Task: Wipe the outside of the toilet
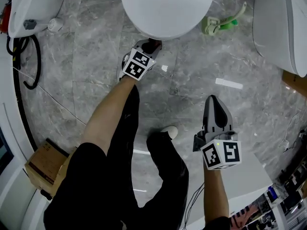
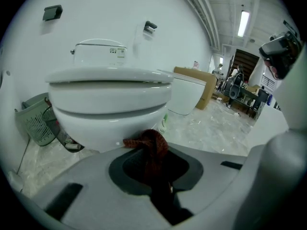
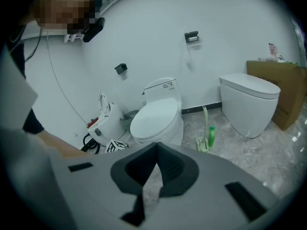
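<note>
The white toilet [image 1: 168,6] stands at the top middle of the head view, lid down; its bowl front [image 2: 108,111] fills the left gripper view. My left gripper [image 1: 147,47] is low at the bowl's front, shut on a dark red cloth [image 2: 152,147] that bunches out of the jaws right against the porcelain. The cloth [image 1: 154,45] barely shows under the bowl's rim from above. My right gripper [image 1: 211,102] hangs over the floor to the right of the person's legs, well back from the toilet [image 3: 158,119]. Its jaw tips meet, with nothing between them.
A second toilet [image 1: 283,28] stands at the right, with a green toilet brush [image 1: 223,23] on the marble floor between the two. A white machine [image 1: 29,6] with a black hose sits at the top left. A cardboard box [image 1: 45,162] lies at the lower left.
</note>
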### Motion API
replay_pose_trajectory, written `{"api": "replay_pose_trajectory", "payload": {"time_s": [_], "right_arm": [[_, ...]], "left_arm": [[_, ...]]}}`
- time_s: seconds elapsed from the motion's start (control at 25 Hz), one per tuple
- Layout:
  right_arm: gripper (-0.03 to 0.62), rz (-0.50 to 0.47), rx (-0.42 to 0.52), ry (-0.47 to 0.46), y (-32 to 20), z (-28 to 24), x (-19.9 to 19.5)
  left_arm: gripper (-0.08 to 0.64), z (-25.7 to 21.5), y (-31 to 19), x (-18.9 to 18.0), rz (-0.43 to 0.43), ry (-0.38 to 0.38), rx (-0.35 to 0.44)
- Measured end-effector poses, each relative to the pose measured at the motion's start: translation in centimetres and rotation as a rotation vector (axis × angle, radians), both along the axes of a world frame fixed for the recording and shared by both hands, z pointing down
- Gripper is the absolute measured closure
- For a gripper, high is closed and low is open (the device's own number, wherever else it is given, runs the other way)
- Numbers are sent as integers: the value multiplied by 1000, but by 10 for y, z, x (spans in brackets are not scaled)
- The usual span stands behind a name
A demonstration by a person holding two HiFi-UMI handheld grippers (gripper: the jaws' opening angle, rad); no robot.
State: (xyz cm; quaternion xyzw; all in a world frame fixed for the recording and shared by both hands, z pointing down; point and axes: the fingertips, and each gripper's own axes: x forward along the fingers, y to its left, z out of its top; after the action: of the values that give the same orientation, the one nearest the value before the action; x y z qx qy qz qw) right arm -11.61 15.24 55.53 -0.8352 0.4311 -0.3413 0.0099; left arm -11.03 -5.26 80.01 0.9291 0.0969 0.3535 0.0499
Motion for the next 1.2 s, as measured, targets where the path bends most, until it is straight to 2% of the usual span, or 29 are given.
{"api": "replay_pose_trajectory", "payload": {"time_s": [0.16,0.28,0.4,0.52,0.64,0.84,0.96,1.08,1.2], "right_arm": [[592,27,13,11,30,-9,5],[592,46,33,23,54,-19,6],[592,46,61,46,81,-41,5],[592,16,64,70,107,-75,7],[592,-1,83,77,138,-126,16],[591,-139,81,148,184,-221,10],[591,-187,65,176,206,-265,5],[591,-197,78,200,211,-303,15],[591,-204,113,201,203,-330,22]], "left_arm": [[506,-15,24,12,14,31,15],[506,-29,35,13,-22,66,19],[505,-60,55,3,-42,95,9],[505,-101,80,-18,-50,85,9],[505,-158,109,-40,-81,64,19],[505,-286,153,-61,-89,82,87],[505,-356,176,-69,-102,102,109],[505,-417,193,-62,-104,148,128],[504,-455,206,-60,-137,182,120]]}}
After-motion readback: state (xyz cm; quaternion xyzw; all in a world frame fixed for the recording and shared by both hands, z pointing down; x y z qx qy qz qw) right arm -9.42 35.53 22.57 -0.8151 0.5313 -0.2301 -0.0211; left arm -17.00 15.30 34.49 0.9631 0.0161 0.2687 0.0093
